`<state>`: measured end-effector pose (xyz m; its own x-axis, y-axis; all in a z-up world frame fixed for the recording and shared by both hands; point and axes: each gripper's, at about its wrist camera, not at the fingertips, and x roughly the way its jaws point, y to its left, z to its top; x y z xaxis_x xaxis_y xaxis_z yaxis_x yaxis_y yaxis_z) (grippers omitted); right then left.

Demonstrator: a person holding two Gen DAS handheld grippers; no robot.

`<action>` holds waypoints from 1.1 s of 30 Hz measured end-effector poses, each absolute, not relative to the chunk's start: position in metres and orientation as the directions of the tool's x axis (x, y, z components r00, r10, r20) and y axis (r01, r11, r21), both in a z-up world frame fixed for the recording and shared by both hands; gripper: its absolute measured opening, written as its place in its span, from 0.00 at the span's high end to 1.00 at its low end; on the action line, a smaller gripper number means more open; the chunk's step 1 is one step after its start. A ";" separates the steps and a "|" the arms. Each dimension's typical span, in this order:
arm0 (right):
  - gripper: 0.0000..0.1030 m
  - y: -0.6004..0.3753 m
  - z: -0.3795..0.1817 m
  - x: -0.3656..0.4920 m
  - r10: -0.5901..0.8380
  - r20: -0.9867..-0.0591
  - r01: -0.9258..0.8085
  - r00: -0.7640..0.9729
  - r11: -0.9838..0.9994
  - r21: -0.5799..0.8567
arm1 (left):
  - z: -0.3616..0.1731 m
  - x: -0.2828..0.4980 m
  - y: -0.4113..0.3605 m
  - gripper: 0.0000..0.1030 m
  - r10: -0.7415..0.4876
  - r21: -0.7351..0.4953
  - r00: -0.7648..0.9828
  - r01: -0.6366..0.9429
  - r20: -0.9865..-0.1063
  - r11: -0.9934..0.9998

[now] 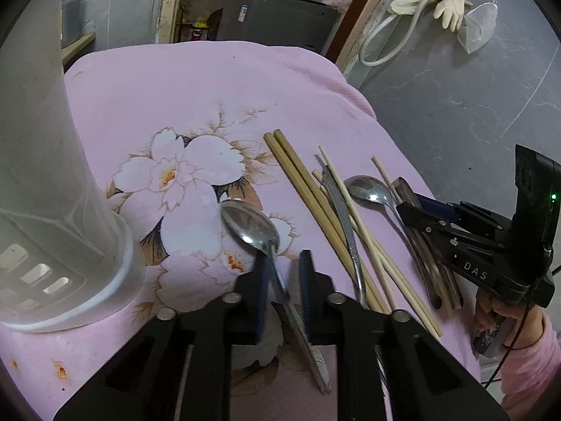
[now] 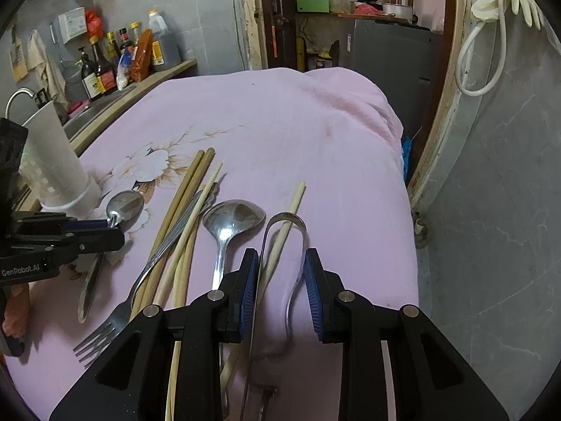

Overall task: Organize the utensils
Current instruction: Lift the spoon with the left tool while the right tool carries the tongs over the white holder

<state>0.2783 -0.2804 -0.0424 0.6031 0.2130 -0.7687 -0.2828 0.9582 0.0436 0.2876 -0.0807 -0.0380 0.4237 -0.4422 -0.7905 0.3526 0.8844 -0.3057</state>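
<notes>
On the pink flowered cloth [image 1: 196, 98] lie utensils. My left gripper [image 1: 282, 263] is open around the neck of a steel spoon [image 1: 250, 226], whose handle runs back between the jaws; the spoon rests on the cloth. It also shows in the right wrist view [image 2: 124, 205]. My right gripper [image 2: 282, 273] is open over metal tongs [image 2: 285, 221] and a thin pale chopstick [image 2: 292, 207]. Between them lie two thick bamboo chopsticks [image 1: 301, 182], a fork [image 2: 105, 333], a larger spoon [image 2: 233, 215] and more thin chopsticks. A white perforated utensil holder [image 1: 52, 189] stands at left.
The cloth drops off at the right edge toward a grey tiled floor [image 1: 473, 98]. A counter with sauce bottles [image 2: 101, 66] and a sink lies at the left. A doorway and grey cabinet [image 2: 385, 56] are behind the table.
</notes>
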 end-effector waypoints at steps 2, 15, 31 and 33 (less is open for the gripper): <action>0.76 -0.280 -0.043 0.280 0.206 -0.772 -0.274 0.601 0.961 0.043 | -0.039 0.289 -0.080 0.96 -0.436 -0.305 0.421 0.344 -0.795 0.888; 0.79 -0.286 -0.034 0.256 0.246 -0.717 -0.237 0.652 0.965 0.115 | -0.023 0.256 -0.084 1.00 -0.411 -0.219 0.527 0.389 -0.744 0.895; 0.79 -0.269 0.017 0.176 0.298 -0.381 -0.296 0.875 0.953 0.065 | 0.024 0.170 -0.079 1.00 -0.343 -0.072 0.841 0.345 -0.418 0.936; 0.79 -0.262 0.026 0.171 0.317 -0.336 -0.314 0.887 0.947 0.066 | 0.030 0.166 -0.078 1.00 -0.336 -0.066 0.859 0.337 -0.387 0.939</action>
<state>0.1708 -0.2625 0.0265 0.8867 0.3172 -0.3362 -0.3139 0.9472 0.0659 0.1657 -0.0777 0.0297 0.8591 -0.3355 -0.3866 0.3371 0.9391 -0.0660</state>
